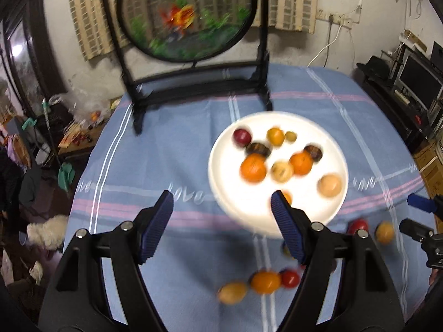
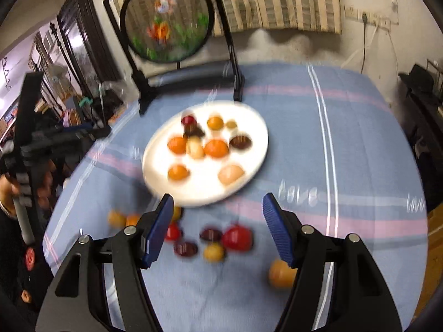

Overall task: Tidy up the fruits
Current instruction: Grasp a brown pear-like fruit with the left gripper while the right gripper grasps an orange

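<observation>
A white plate (image 1: 221,149) (image 2: 199,188) on the blue cloth holds several small fruits: oranges, dark plums and pale yellow ones. More fruit lies loose on the cloth in front of it: an orange (image 1: 265,282), a red fruit (image 1: 290,278) and a yellow fruit (image 1: 232,292). The right wrist view also shows a red apple (image 2: 237,238) and another orange (image 2: 281,274). My left gripper (image 1: 221,197) hangs open and empty over the plate's near-left rim. My right gripper (image 2: 218,199) is open and empty above the loose fruit. Both views are motion-blurred.
A round goldfish screen on a black stand (image 1: 193,83) (image 2: 166,19) stands behind the plate. The table's left edge (image 1: 83,182) drops to a cluttered floor. The right gripper's blue tip (image 1: 420,203) shows at the left view's right edge. Black furniture (image 2: 423,96) flanks the right.
</observation>
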Demonstrator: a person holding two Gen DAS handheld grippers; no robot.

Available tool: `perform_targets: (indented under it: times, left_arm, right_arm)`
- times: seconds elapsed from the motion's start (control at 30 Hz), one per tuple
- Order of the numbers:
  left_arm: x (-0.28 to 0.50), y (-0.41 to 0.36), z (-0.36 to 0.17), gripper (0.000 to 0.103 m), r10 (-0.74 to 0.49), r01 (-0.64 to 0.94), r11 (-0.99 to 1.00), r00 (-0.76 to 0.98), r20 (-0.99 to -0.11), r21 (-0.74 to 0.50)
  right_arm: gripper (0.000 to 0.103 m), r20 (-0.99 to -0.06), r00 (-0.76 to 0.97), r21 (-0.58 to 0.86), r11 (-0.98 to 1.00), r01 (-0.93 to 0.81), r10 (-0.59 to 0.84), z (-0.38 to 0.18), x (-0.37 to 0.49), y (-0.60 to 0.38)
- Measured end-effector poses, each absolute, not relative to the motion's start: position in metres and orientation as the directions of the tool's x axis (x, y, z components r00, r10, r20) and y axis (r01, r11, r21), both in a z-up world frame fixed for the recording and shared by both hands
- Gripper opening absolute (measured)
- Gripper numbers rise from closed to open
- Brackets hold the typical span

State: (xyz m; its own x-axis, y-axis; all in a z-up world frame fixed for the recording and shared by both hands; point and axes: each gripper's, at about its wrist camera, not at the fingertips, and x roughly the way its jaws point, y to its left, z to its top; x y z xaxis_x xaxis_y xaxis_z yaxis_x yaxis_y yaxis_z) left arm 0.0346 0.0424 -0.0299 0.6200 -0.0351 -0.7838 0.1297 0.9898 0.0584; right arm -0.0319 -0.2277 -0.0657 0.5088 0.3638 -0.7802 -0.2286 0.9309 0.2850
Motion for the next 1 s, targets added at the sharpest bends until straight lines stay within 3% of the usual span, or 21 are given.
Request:
perform_targets:
  times: [0.23,0.4,0.63,0.7,0.73,0.77,1.0]
  left_arm:
    - [-0.027,0.057,-0.083,0.075,-0.084,0.238,0.969,0.547,-0.833,0.059]
    - [-0.053,0.043,-0.122,0.075,-0.119,0.387,0.916,0.508,-0.853,0.102]
    - [-0.036,0.045,-0.154,0.074,-0.156,0.408,0.911,0.476,-0.865,0.060]
    - [-0.030,0.043,-0.156,0.066,-0.164,0.425,0.903,0.476,-0.864,0.063]
    - [-0.027,0.043,-0.157,0.048,-0.167,0.436,0.898,0.465,-0.869,0.060]
    - [-0.024,0.043,-0.159,0.038,-0.164,0.441,0.896,0.454,-0.876,0.060]
    - [-0.023,0.062,-0.150,0.037,-0.198,0.408,0.913,0.433,-0.880,-0.005]
  right_arm:
    - [0.067,-0.848,0.364,0.338,0.922,-0.190,0.386,-0.121,-0.074,-0.215]
    - [0.067,-0.858,0.331,0.327,0.914,-0.239,0.394,-0.124,-0.084,-0.197]
    - [0.067,-0.856,0.320,0.316,0.901,-0.296,0.405,-0.117,-0.078,-0.172]
    - [0.067,-0.857,0.312,0.316,0.897,-0.310,0.410,-0.116,-0.074,-0.166]
    - [0.067,-0.858,0.306,0.315,0.893,-0.321,0.412,-0.116,-0.071,-0.161]
    - [0.067,-0.859,0.302,0.313,0.890,-0.331,0.414,-0.116,-0.068,-0.157]
    - [0.068,-0.858,0.297,0.260,0.853,-0.452,0.419,-0.110,-0.040,-0.112]
